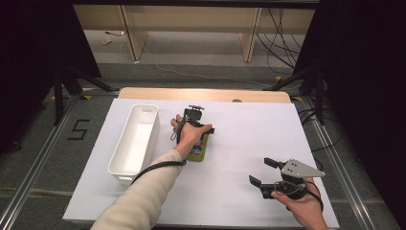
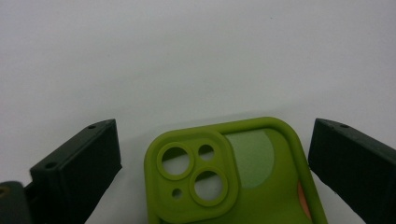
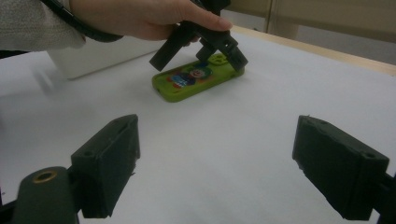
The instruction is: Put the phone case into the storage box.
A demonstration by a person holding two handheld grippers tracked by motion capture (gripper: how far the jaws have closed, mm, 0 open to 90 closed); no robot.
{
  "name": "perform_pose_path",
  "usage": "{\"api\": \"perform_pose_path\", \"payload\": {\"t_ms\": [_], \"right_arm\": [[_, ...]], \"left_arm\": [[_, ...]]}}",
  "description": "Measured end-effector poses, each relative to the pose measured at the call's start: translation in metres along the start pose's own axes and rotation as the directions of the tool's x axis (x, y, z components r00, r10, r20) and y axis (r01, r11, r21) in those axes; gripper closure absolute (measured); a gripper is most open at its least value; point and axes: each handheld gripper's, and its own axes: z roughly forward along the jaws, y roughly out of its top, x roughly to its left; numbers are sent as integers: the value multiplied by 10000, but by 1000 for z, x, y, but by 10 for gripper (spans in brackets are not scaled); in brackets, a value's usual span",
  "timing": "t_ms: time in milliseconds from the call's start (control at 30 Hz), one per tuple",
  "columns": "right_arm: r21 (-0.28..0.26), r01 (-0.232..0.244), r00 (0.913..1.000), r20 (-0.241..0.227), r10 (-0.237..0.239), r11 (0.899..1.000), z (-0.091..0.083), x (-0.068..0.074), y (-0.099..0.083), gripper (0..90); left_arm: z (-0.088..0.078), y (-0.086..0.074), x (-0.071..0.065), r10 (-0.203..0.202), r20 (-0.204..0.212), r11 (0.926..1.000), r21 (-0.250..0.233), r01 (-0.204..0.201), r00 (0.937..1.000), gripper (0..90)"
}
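Observation:
A green phone case [image 1: 197, 153] with a cartoon picture lies flat on the white table sheet, just right of the bin. My left gripper [image 1: 199, 137] is held down over its camera end, open. In the left gripper view its two jaws straddle the case [image 2: 233, 182], one on each side, with a gap to each. The right gripper view has the case [image 3: 187, 85] under that left gripper [image 3: 201, 60] farther off. My right gripper [image 1: 262, 171] rests open near the table's front right, nothing between its jaws [image 3: 217, 122].
A long white bin [image 1: 155, 129] stands at the left of the sheet, nothing visible inside. The sheet [image 1: 249, 129] ends on a wooden table edge at the back. Tripod legs and cables lie on the floor beyond.

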Motion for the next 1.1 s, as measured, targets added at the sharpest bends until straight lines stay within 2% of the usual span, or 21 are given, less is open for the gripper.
{"api": "perform_pose_path", "payload": {"t_ms": [633, 1100], "right_arm": [[62, -9, 10000, -43, 9, 10000, 0, 0, -1, 159], [59, -17, 10000, -40, 17, 10000, 0, 0, -1, 159]], "left_arm": [[5, 0, -2, -41, -174, 9994, 333, 47, 9998, 23], [6, 0, -3, -29, -200, 9992, 406, 37, 9998, 40]]}}
